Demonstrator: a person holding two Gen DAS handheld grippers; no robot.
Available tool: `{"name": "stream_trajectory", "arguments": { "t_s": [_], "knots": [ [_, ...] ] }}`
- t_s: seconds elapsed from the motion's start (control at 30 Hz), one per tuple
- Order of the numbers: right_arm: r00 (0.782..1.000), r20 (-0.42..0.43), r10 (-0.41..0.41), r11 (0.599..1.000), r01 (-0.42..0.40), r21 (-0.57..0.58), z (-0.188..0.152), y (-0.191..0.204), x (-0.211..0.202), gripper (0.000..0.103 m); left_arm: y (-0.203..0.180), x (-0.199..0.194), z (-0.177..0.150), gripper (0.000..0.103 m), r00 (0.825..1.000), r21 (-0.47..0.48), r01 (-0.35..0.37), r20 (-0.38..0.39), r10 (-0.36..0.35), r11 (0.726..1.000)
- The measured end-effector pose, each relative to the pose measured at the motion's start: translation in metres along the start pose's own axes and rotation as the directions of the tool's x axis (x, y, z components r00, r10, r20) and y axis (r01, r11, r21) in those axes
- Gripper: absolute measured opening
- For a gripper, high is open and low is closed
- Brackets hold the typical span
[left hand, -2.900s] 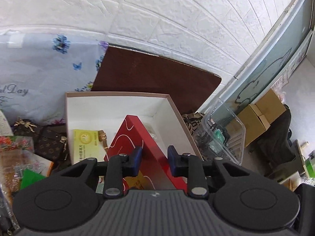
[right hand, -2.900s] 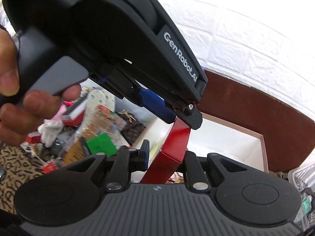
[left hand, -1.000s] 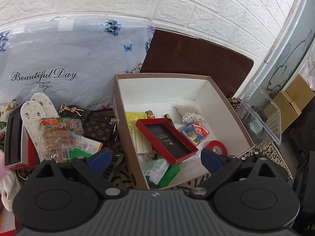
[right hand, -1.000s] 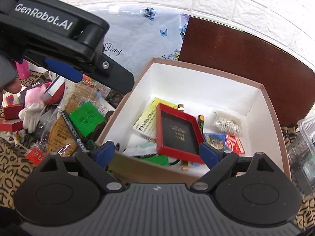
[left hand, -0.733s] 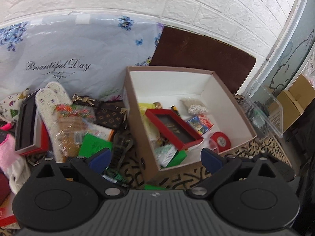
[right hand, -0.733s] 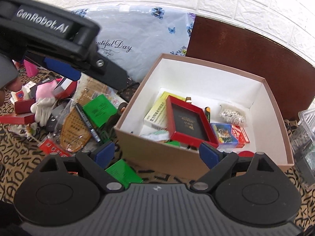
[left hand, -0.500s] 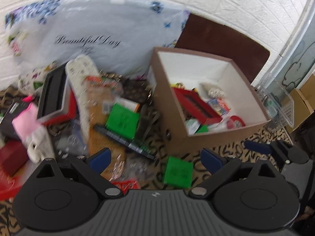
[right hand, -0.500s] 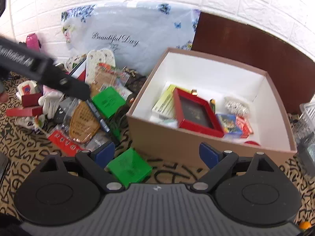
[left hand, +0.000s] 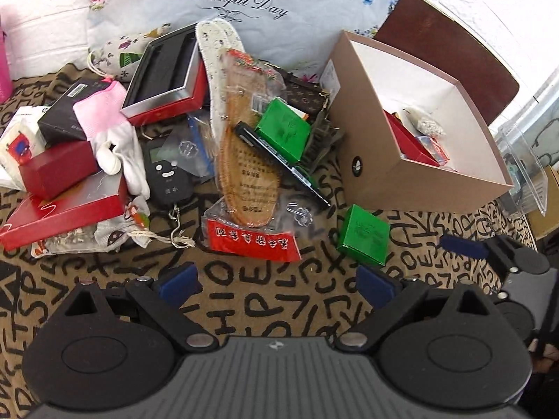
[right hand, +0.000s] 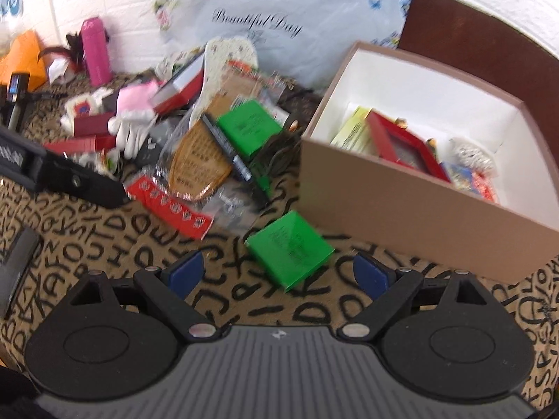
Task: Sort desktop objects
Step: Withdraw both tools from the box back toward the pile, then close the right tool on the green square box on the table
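Left wrist view: left tongs (left hand: 276, 288) spread wide, holding nothing, hanging above the letter-printed table (left hand: 244, 307). Green box (left hand: 363, 235) lying alone just near of the cardboard box (left hand: 398, 181), well right of the heap. Likely trouble: closing on that green box at a slant and shoving it under the cardboard wall, or snagging the crinkled insole packet (left hand: 249, 174) and dragging the black pen (left hand: 279, 162) along. Second green box (left hand: 283, 129) perched on the heap, apt to slide if the pile shifts. Readable: "Beautiful Day" on the pale bag (left hand: 244, 10); Chinese print on the packet's red strip, too small to make out.

Right wrist view, somewhat blurred: right tongs (right hand: 279, 274) likewise wide apart and empty, with the green box (right hand: 289, 248) lying right between and just beyond the tips. Cardboard box (right hand: 412, 206) at right, red frame (right hand: 405, 146) leaning inside among small packets; dropping more in carelessly could tip that frame or crush the packets. "Beautiful Day" readable again on the bag (right hand: 279, 10). Left tool's black finger (right hand: 63, 171) intruding at left; possible clash if both reach for the same spot.
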State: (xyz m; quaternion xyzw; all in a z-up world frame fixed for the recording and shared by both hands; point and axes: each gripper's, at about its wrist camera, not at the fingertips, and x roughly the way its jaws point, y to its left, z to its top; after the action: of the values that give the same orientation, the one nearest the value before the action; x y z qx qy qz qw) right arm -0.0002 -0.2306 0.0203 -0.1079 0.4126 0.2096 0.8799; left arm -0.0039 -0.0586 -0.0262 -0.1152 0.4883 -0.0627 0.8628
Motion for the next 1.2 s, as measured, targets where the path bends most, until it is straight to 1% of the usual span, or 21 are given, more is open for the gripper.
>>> {"name": "stream_trajectory", "arguments": {
  "t_s": [0.17,0.3,0.4,0.63,0.7,0.9,1.03,1.2],
  "knots": [
    [0.999,-0.044,0.005,1.0,-0.005,0.004,-0.001,-0.001,0.023,0.09,-0.004,0.004,0.008,0.099,1.0,0.018,-0.001,0.027,0.001,1.0],
    [0.999,-0.042,0.01,1.0,-0.009,0.02,0.004,-0.005,0.031,0.09,-0.011,0.007,0.023,0.099,0.998,0.053,-0.001,0.065,-0.002,0.999],
    [0.999,-0.041,-0.003,1.0,0.004,0.024,0.008,-0.008,0.038,0.09,-0.016,0.013,0.038,0.099,0.996,0.074,-0.002,0.089,-0.005,0.997],
    [0.998,-0.051,-0.031,0.993,0.037,0.113,0.012,-0.015,0.056,0.09,-0.028,0.029,0.065,0.098,0.993,0.134,-0.009,0.115,-0.006,0.991],
    [0.998,-0.057,-0.029,0.992,0.036,0.123,0.013,-0.015,0.061,0.09,-0.03,0.036,0.073,0.098,0.994,0.146,-0.009,0.112,-0.007,0.989],
    [0.997,-0.069,-0.022,0.994,0.03,0.105,0.018,-0.015,0.073,0.09,-0.039,0.056,0.096,0.098,0.994,0.192,0.003,0.108,-0.024,0.981],
    [0.996,-0.084,-0.018,0.992,0.028,0.121,0.02,-0.019,0.081,0.089,-0.042,0.074,0.107,0.098,0.996,0.22,-0.005,0.091,-0.015,0.975],
    [0.995,-0.098,-0.017,0.991,0.03,0.134,0.019,-0.024,0.088,0.089,-0.039,0.101,0.115,0.091,0.999,0.251,-0.019,0.042,0.009,0.968]
  ]
}}
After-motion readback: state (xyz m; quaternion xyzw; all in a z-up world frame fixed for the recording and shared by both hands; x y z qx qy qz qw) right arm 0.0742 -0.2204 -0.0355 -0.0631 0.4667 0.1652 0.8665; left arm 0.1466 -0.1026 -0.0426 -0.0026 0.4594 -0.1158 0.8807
